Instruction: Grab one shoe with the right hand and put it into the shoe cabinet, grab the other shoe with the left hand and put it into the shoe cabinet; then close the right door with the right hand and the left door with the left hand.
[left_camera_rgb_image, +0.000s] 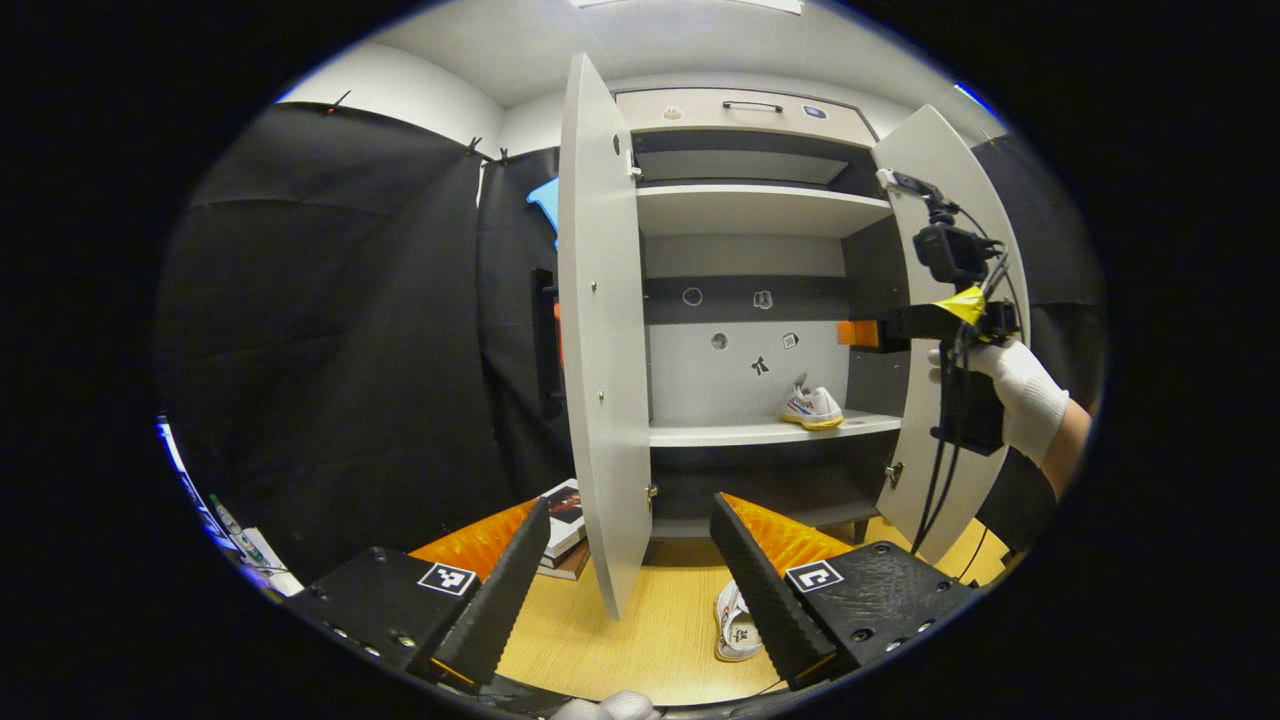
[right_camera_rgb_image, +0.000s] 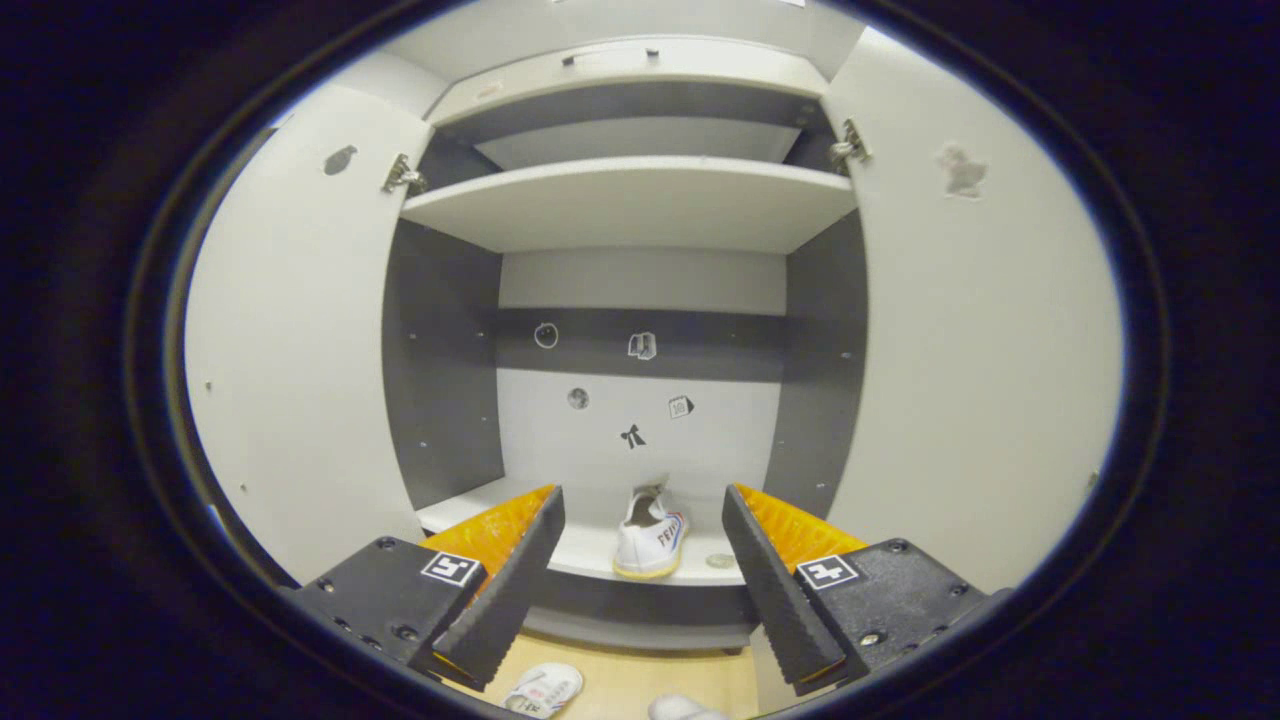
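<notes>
Red and blue lettering on the side of the white shoe (right_camera_rgb_image: 650, 538) on the lower shelf (right_camera_rgb_image: 590, 545) of the shoe cabinet (right_camera_rgb_image: 640, 200), too small to read; small stickers on the cabinet's back panel, also not readable. Seen in the right gripper view between the spread fingers of the right gripper (right_camera_rgb_image: 640, 590), well beyond the tips, toe toward the camera, nothing held. In the left gripper view, same shoe (left_camera_rgb_image: 812, 408) at the right end of that shelf, and right gripper (left_camera_rgb_image: 862, 333) raised near the open right door (left_camera_rgb_image: 950, 200), carried by a white-gloved hand (left_camera_rgb_image: 1020, 385). Second shoe (left_camera_rgb_image: 735, 625) on the wooden floor (left_camera_rgb_image: 620, 640), just beside the right finger of the left gripper (left_camera_rgb_image: 630, 590), fingers wide apart and empty. Left door (left_camera_rgb_image: 600, 330) open, edge toward the camera; books (left_camera_rgb_image: 565, 525) stacked on the floor behind it.
</notes>
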